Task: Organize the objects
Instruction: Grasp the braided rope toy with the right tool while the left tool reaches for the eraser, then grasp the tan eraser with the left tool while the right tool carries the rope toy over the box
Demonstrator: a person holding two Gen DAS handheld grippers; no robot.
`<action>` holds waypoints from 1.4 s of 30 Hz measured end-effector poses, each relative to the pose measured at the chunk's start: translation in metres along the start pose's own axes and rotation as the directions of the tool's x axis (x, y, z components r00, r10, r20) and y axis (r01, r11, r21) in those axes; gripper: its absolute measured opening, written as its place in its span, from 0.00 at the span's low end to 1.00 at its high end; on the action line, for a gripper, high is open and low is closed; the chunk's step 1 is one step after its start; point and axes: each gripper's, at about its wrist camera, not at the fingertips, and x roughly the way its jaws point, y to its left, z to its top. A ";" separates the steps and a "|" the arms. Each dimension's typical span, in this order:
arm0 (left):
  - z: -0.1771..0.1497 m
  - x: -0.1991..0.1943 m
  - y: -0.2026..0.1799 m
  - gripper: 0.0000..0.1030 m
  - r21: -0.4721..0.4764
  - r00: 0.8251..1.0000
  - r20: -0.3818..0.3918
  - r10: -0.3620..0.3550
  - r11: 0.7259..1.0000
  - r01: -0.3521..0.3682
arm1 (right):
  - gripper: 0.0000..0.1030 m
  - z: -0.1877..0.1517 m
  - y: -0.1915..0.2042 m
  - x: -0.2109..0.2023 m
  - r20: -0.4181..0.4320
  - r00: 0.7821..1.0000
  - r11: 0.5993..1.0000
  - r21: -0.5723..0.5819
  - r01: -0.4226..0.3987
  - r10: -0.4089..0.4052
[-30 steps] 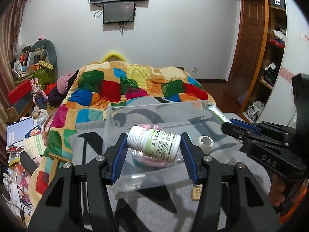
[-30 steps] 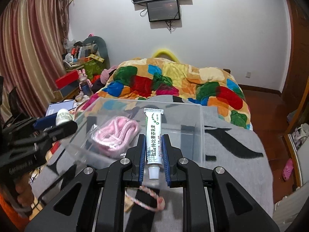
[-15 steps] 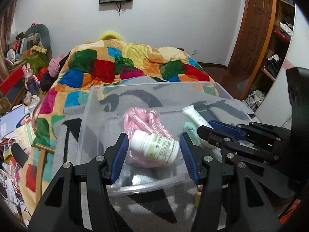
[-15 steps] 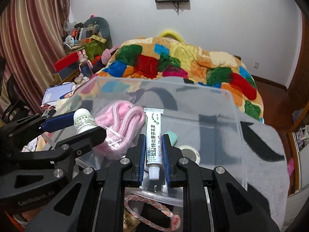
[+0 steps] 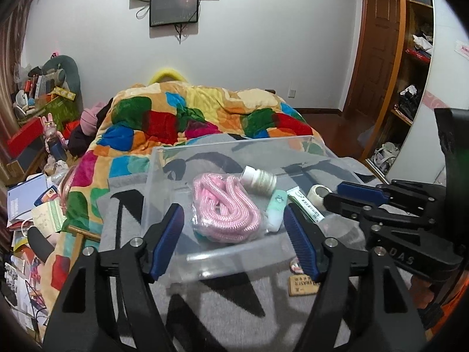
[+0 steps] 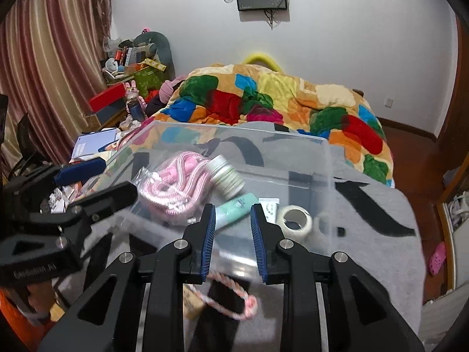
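Observation:
A clear plastic bin (image 5: pixel 176 182) (image 6: pixel 328 158) sits on the grey blanket. Inside lie a bagged pink rope (image 5: pixel 225 208) (image 6: pixel 173 187), a white pill bottle (image 5: pixel 259 179) (image 6: pixel 227 177), a mint green tube (image 5: pixel 277 205) (image 6: pixel 237 209), a white ointment tube (image 5: pixel 304 204) (image 6: pixel 268 209) and a tape roll (image 5: pixel 318 192) (image 6: pixel 294 221). My left gripper (image 5: pixel 234 237) is open and empty at the bin's near wall. My right gripper (image 6: pixel 233 231) is open and empty above the bin's near wall; it also shows in the left wrist view (image 5: pixel 348 196).
A small wooden tag (image 5: pixel 303 284) with a pink braided cord (image 6: pixel 231 293) lies on the blanket in front of the bin. A patchwork quilt (image 5: pixel 190 117) covers the bed behind. Clutter fills the floor and shelf at left (image 5: pixel 38 193). A wardrobe (image 5: pixel 410 73) stands at right.
Both grippers opened. The pill bottle dropped from the left gripper and the ointment tube from the right into the bin. Both grippers drew back slightly.

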 end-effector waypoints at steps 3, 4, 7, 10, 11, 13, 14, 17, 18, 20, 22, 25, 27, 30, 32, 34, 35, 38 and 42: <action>-0.005 -0.009 -0.002 0.75 0.009 1.000 0.010 0.000 1.000 0.000 | 0.22 -0.009 0.001 -0.013 0.010 1.000 1.000 -0.025 0.017 -0.017; -0.008 -0.012 -0.003 0.75 0.012 1.000 0.013 -0.001 1.000 0.001 | 0.22 -0.012 0.000 -0.017 0.012 1.000 0.999 -0.033 0.023 -0.022; -0.015 -0.017 -0.006 0.77 0.024 1.000 0.013 -0.004 1.000 0.003 | 0.22 -0.021 0.000 -0.024 0.017 0.999 0.998 -0.052 0.043 -0.042; -0.023 -0.020 -0.009 0.81 0.027 1.000 0.003 -0.017 0.999 0.017 | 0.22 -0.031 0.000 -0.029 0.011 0.999 0.997 -0.062 0.051 -0.051; -0.026 -0.020 -0.010 0.83 0.028 1.000 -0.003 -0.024 0.999 0.024 | 0.22 -0.036 0.000 -0.029 0.004 0.999 0.997 -0.064 0.053 -0.053; -0.033 -0.019 -0.013 0.84 0.036 0.999 -0.015 -0.030 0.999 0.030 | 0.22 -0.044 0.001 -0.027 -0.008 0.998 0.996 -0.072 0.057 -0.057; -0.037 -0.017 -0.015 0.85 0.044 0.999 -0.026 -0.032 0.999 0.033 | 0.22 -0.048 0.001 -0.026 -0.016 0.998 0.995 -0.078 0.059 -0.061; -0.048 -0.008 -0.021 0.85 0.061 0.997 -0.066 -0.034 0.997 0.038 | 0.22 -0.058 0.003 -0.016 -0.052 0.996 0.993 -0.095 0.064 -0.069; -0.052 -0.003 -0.023 0.85 0.065 0.996 -0.086 -0.037 0.997 0.043 | 0.22 -0.060 0.002 -0.009 -0.073 0.995 0.993 -0.095 0.065 -0.072; -0.058 0.005 -0.026 0.85 0.066 0.992 -0.121 -0.047 0.996 0.056 | 0.22 -0.063 -0.001 0.000 -0.099 0.992 0.994 -0.090 0.069 -0.078; -0.065 0.015 -0.031 0.85 0.074 0.986 -0.158 -0.058 0.995 0.071 | 0.22 -0.065 -0.004 0.010 -0.136 0.987 0.995 -0.076 0.072 -0.082; -0.071 0.022 -0.041 0.85 0.095 0.983 -0.177 -0.055 0.993 0.073 | 0.21 -0.068 -0.010 0.018 -0.171 0.984 0.998 -0.040 0.038 -0.044; -0.071 0.029 -0.046 0.84 0.104 0.982 -0.185 -0.040 0.993 0.060 | 0.11 -0.069 -0.010 0.015 -0.164 0.985 0.998 -0.042 0.041 -0.048; -0.069 0.038 -0.054 0.84 0.104 0.979 -0.199 -0.048 0.992 0.070 | 0.11 -0.073 -0.013 0.004 -0.140 0.989 0.998 -0.034 0.049 -0.053; -0.067 0.043 -0.060 0.82 0.114 0.978 -0.202 -0.051 0.991 0.076 | 0.11 -0.074 -0.016 -0.005 -0.122 0.991 0.998 -0.028 0.057 -0.060; -0.067 0.046 -0.065 0.70 0.119 0.975 -0.214 -0.054 0.990 0.081 | 0.11 -0.076 -0.023 -0.016 -0.106 0.993 0.998 -0.009 0.058 -0.058; -0.067 0.050 -0.067 0.59 0.118 0.972 -0.226 -0.064 0.989 0.093 | 0.11 -0.076 -0.026 -0.020 -0.101 0.993 0.998 0.001 0.055 -0.055; -0.068 0.052 -0.066 0.44 0.106 0.970 -0.229 -0.086 0.988 0.113 | 0.11 -0.076 -0.035 -0.035 -0.081 0.996 0.998 0.032 0.048 -0.045; -0.069 0.044 -0.062 0.38 0.086 0.969 -0.222 -0.107 0.988 0.128 | 0.11 -0.072 -0.040 -0.052 -0.045 0.998 0.998 0.057 0.035 -0.032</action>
